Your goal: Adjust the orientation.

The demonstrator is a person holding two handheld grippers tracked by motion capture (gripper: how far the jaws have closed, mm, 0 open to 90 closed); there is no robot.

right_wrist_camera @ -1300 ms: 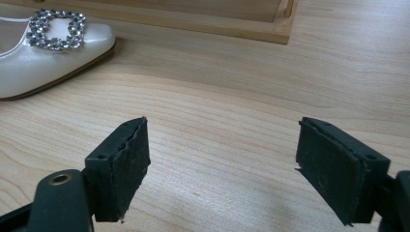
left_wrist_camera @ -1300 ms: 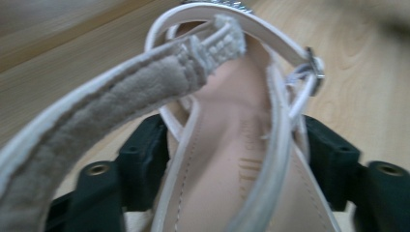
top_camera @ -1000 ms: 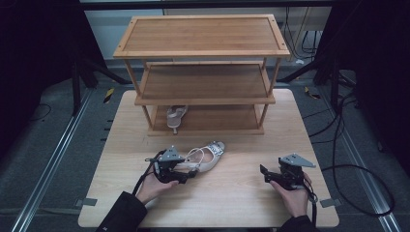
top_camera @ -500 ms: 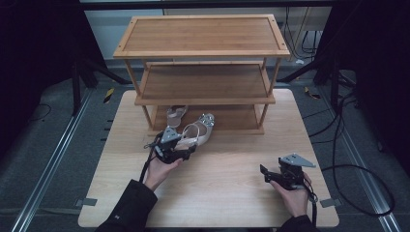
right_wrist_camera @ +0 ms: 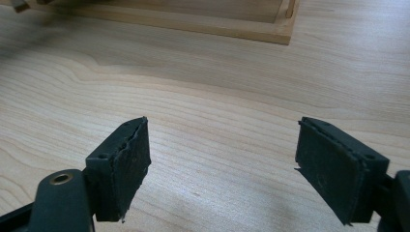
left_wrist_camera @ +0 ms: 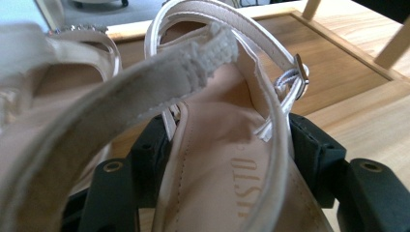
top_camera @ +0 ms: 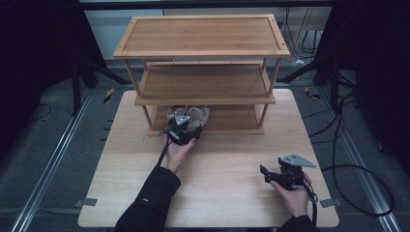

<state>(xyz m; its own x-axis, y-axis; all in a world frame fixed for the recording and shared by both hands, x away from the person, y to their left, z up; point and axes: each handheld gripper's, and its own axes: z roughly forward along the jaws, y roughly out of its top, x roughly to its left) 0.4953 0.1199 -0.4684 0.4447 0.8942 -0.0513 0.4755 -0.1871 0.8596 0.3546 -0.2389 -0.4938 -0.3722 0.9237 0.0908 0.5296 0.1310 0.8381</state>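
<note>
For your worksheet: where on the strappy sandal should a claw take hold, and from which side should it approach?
Grip the sandal across the sole at the heel end, coming from behind, as the left claw does now: the sole there is narrow and firm, while the straps are loose.

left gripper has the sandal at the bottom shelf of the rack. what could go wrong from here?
1. The left gripper clamps the sandal across its sole, loose straps ahead; they could snag on the second sandal already on the bottom shelf.
2. The middle shelf sits low above; the gripper's top could knock it.
3. Little room beside the rack post; it may land crooked.
</note>
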